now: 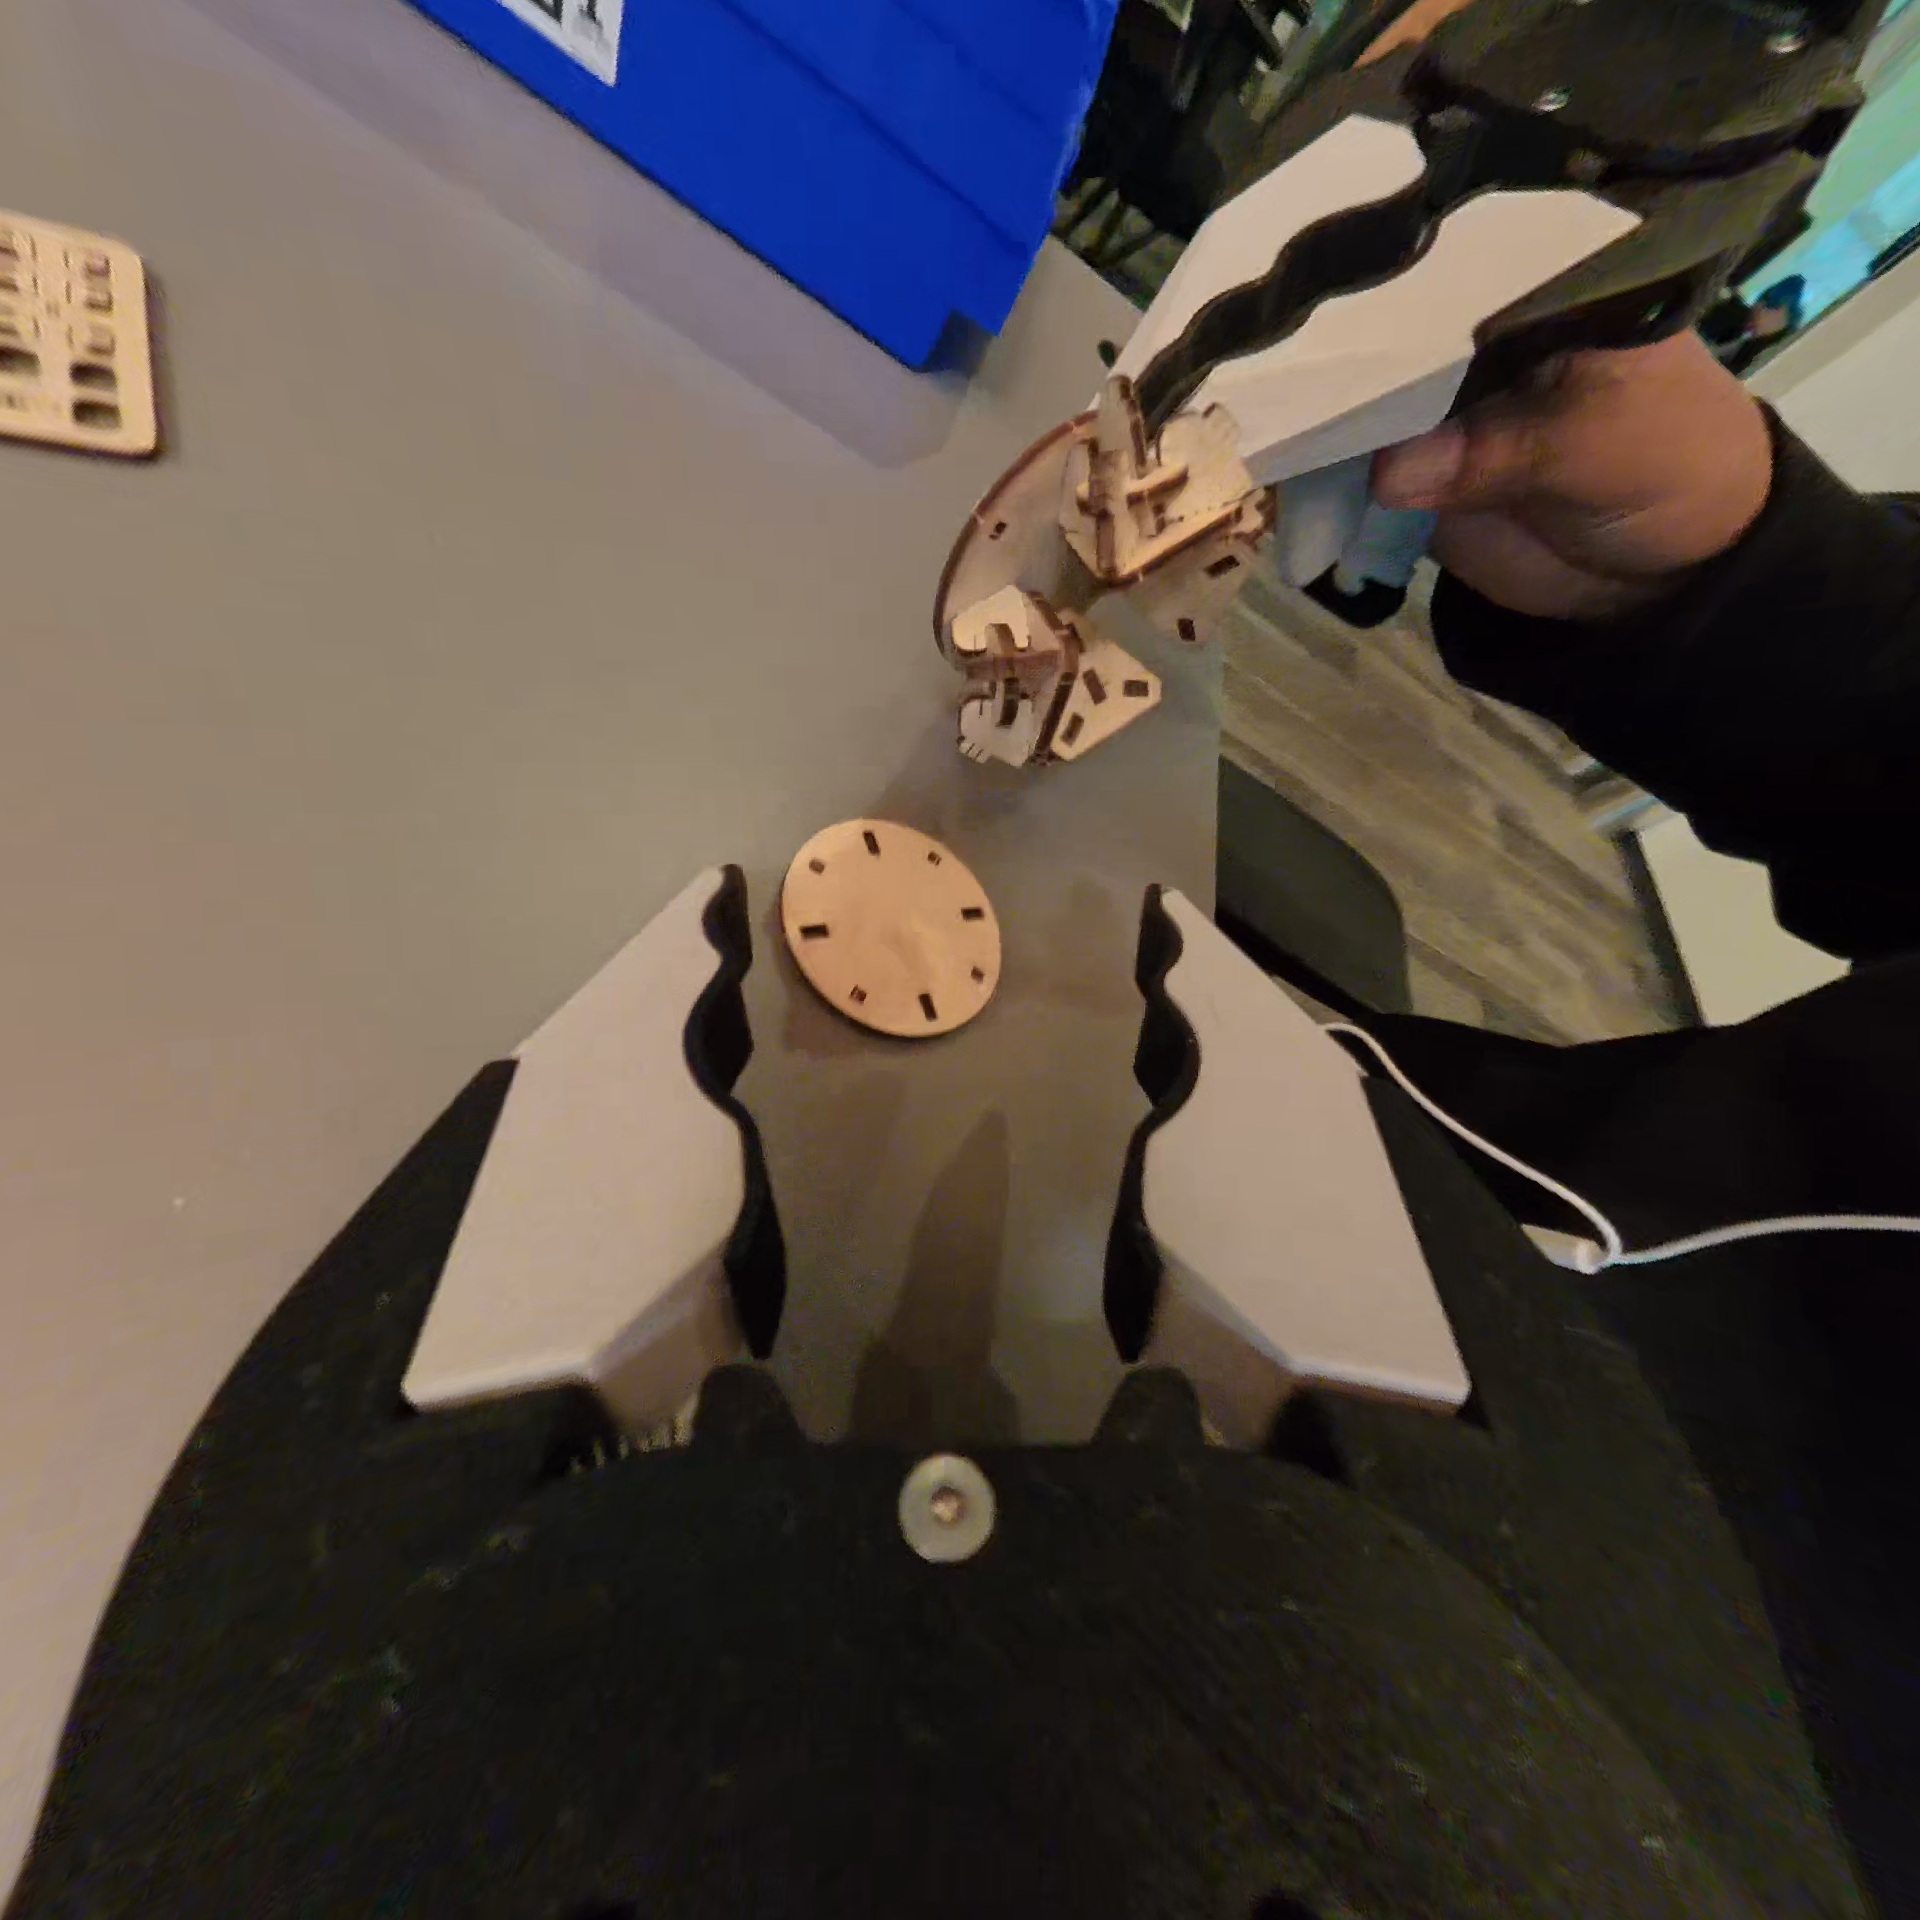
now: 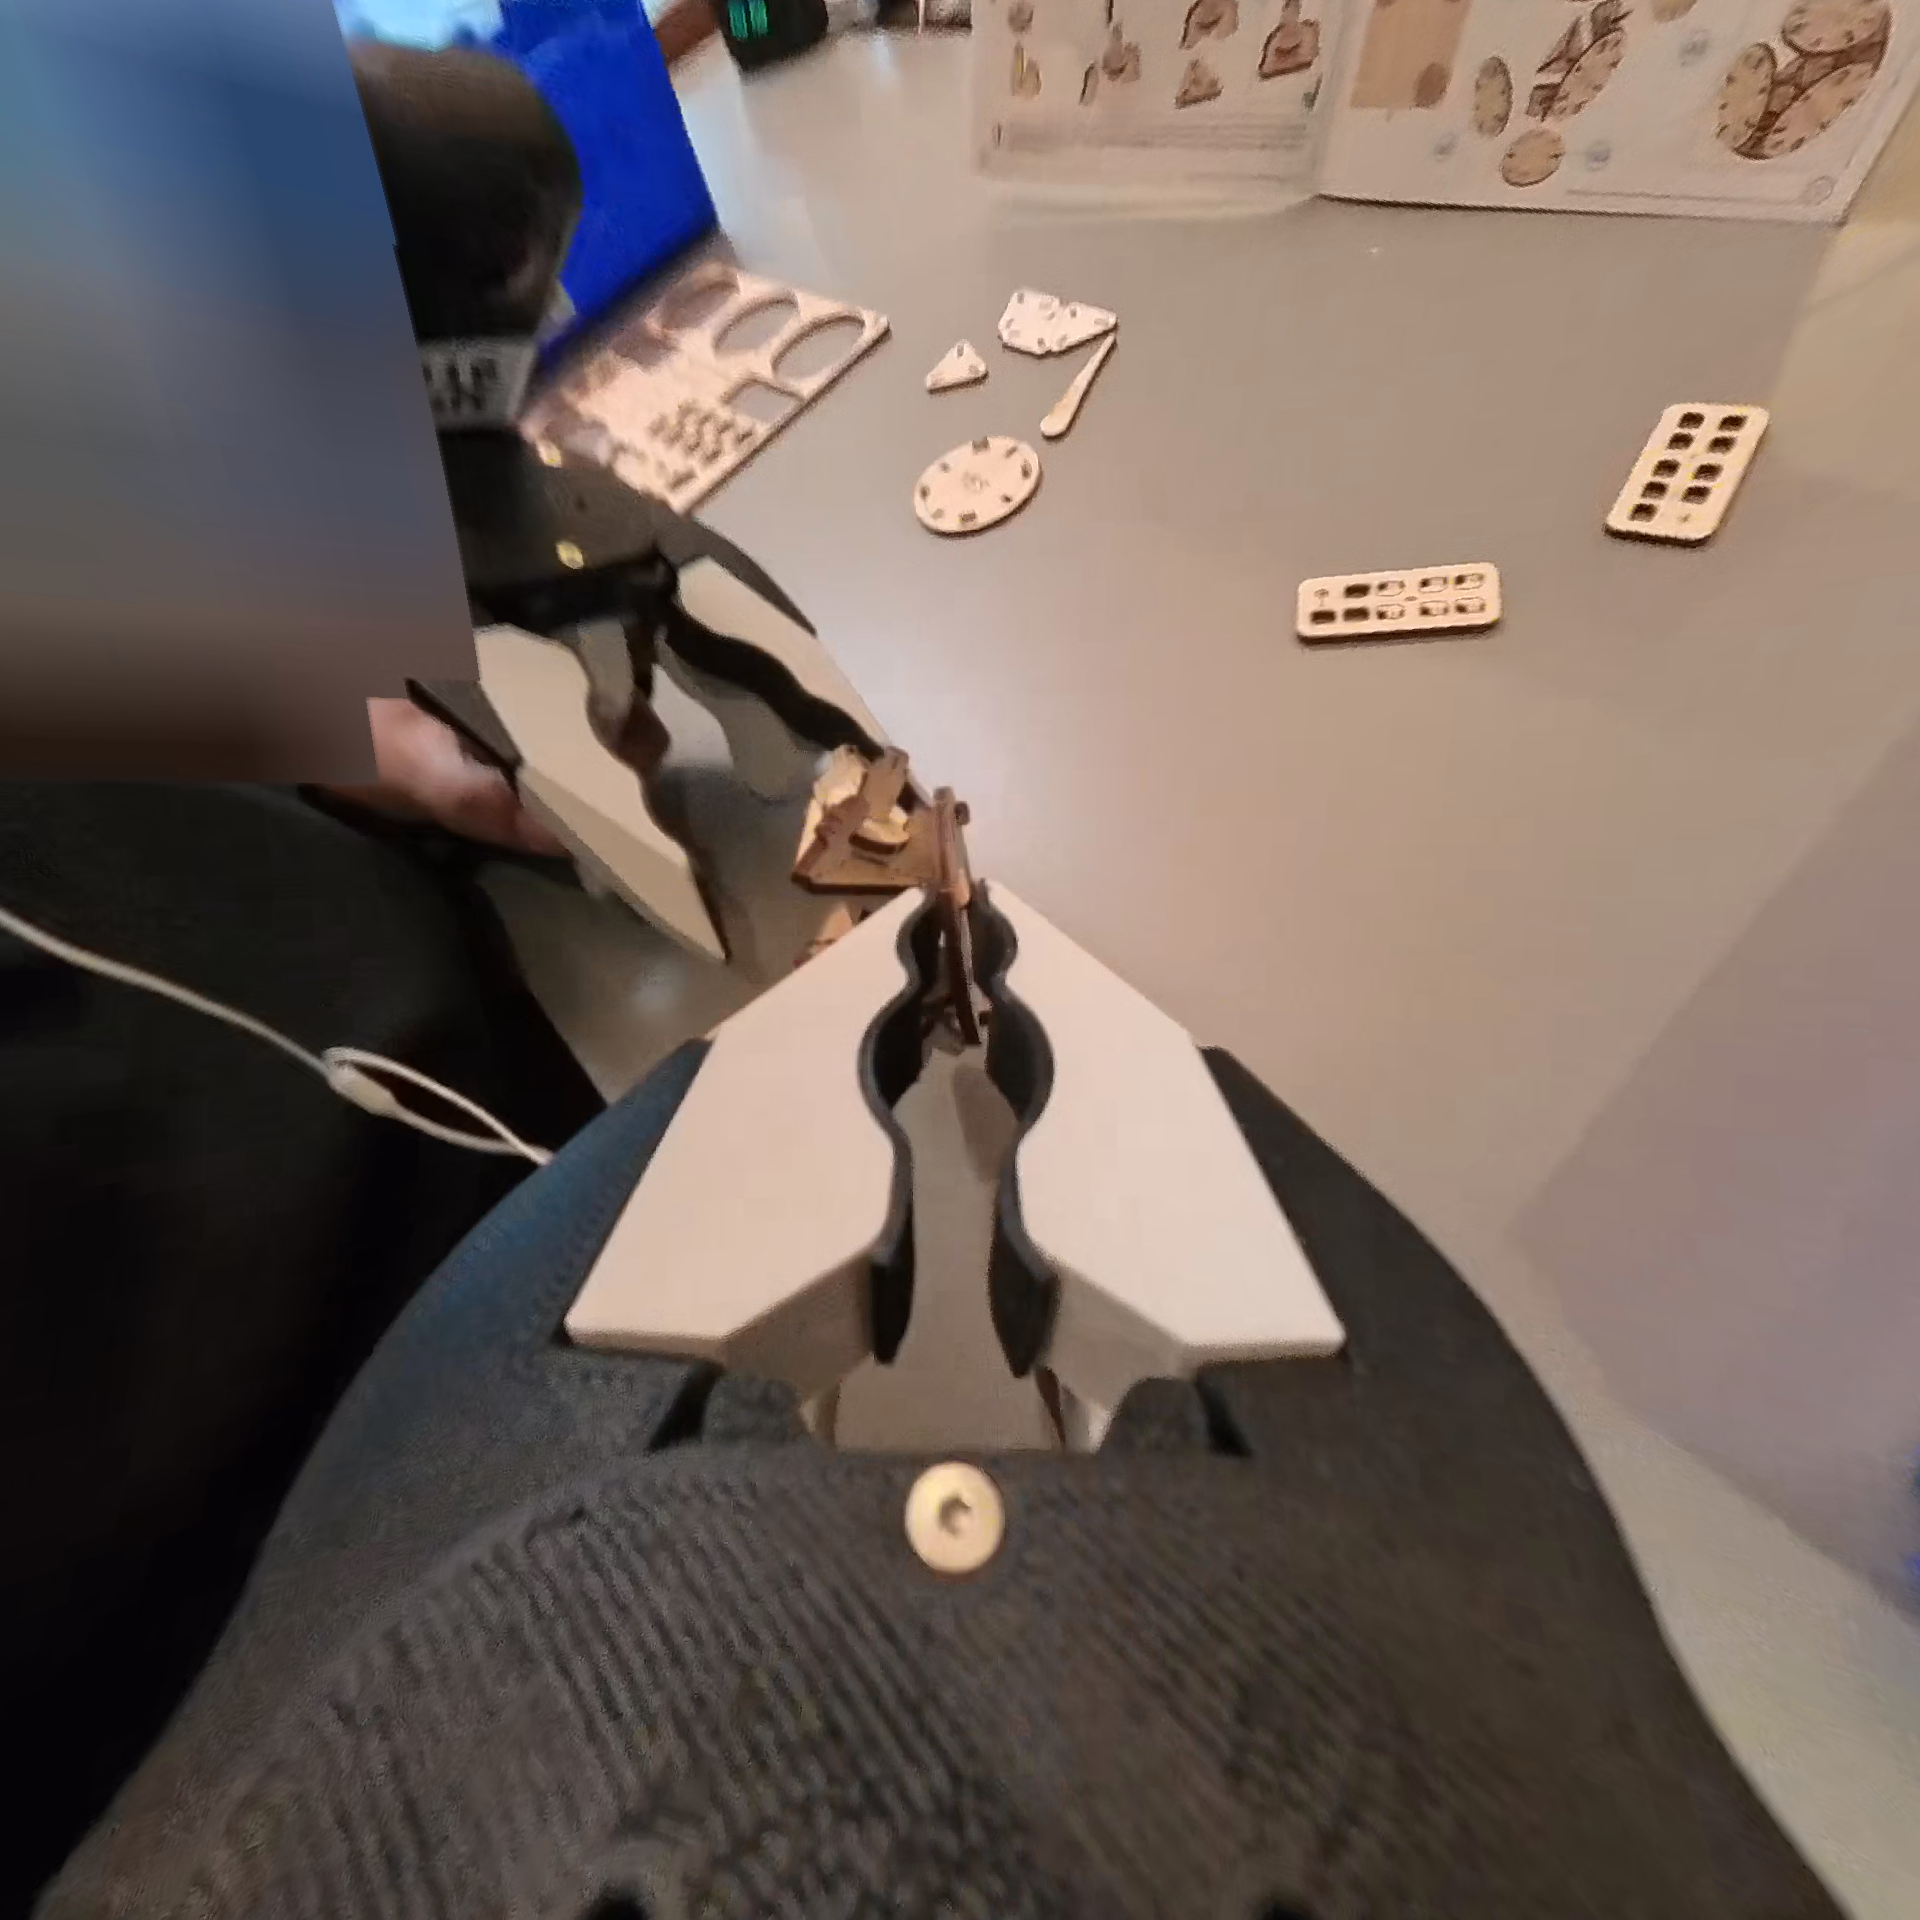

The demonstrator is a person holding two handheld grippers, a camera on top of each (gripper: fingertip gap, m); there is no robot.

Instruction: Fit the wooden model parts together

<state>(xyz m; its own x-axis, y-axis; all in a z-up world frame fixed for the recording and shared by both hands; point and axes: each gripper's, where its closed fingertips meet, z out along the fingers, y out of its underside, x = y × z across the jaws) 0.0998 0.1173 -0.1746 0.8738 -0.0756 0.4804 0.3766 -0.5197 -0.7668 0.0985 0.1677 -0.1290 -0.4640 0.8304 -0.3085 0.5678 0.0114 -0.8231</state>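
Note:
My left gripper [image 1: 940, 904] is open just above the grey table [image 1: 468, 727]. A round wooden disc [image 1: 891, 928] with small slots lies flat on the table between its fingertips, closer to the left pad, and neither pad presses on it. My right gripper [image 1: 1132, 410] is held up at the upper right by a hand and is shut on a wooden assembly [image 1: 1153, 520] of interlocked laser-cut pieces on a curved strip. In the right wrist view the right gripper [image 2: 954, 906] pinches a thin wooden plate of that assembly [image 2: 868, 831]. The left gripper's white fingers [image 2: 613, 810] stand spread at the left.
A blue bin [image 1: 831, 156] stands at the back, and the table edge [image 1: 1210, 727] runs close on the right. A punched wooden sheet [image 1: 73, 332] lies far left. Loose wooden parts, another disc [image 2: 977, 483], small punched sheets [image 2: 1397, 601] and an instruction booklet [image 2: 1455, 94] lie farther off. Some 8 cm of space lies between my two pairs of fingers.

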